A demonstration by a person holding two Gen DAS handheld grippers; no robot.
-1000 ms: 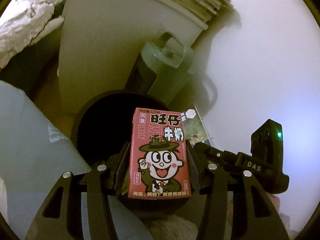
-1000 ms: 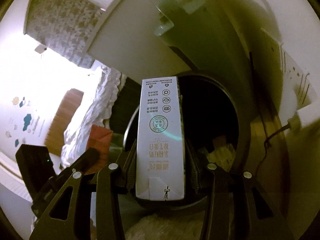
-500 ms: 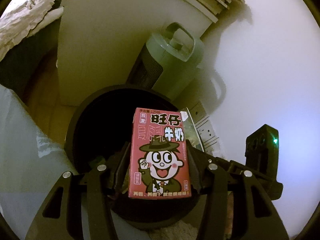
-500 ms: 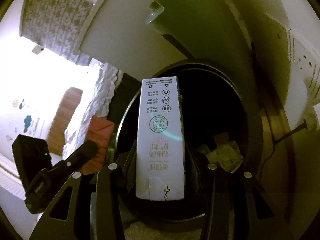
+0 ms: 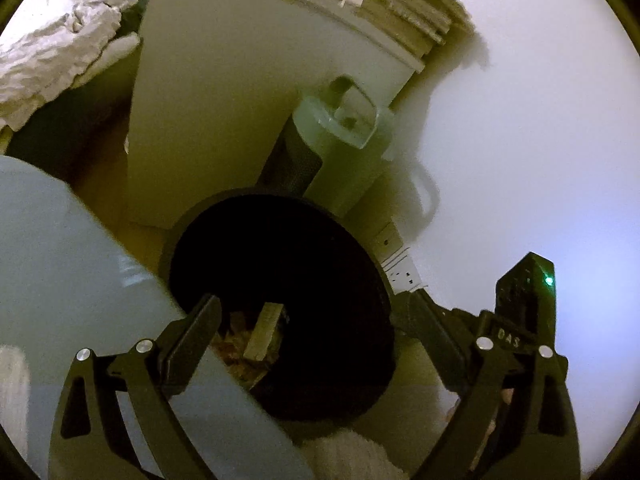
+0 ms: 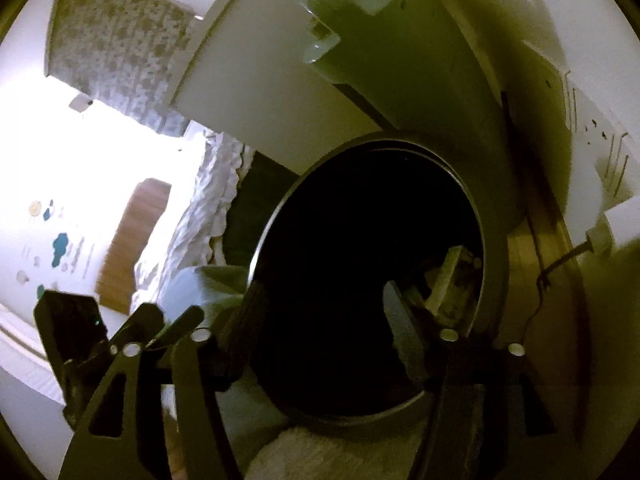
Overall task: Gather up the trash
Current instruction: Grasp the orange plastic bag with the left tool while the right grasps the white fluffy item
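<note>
Left wrist view: the left tongs are spreading wide over the black bin, nothing between them; a pale carton lies in the bin.

Right wrist view: the right tongs are opening, empty, above the bin's mouth; the carton lies inside.

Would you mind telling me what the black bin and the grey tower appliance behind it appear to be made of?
Black bin: probably smooth plastic or coated metal; its rim shows a thin bright edge in the right wrist view. Grey tower appliance: likely matte moulded plastic, with a moulded handle and a dark mesh grille.
</note>
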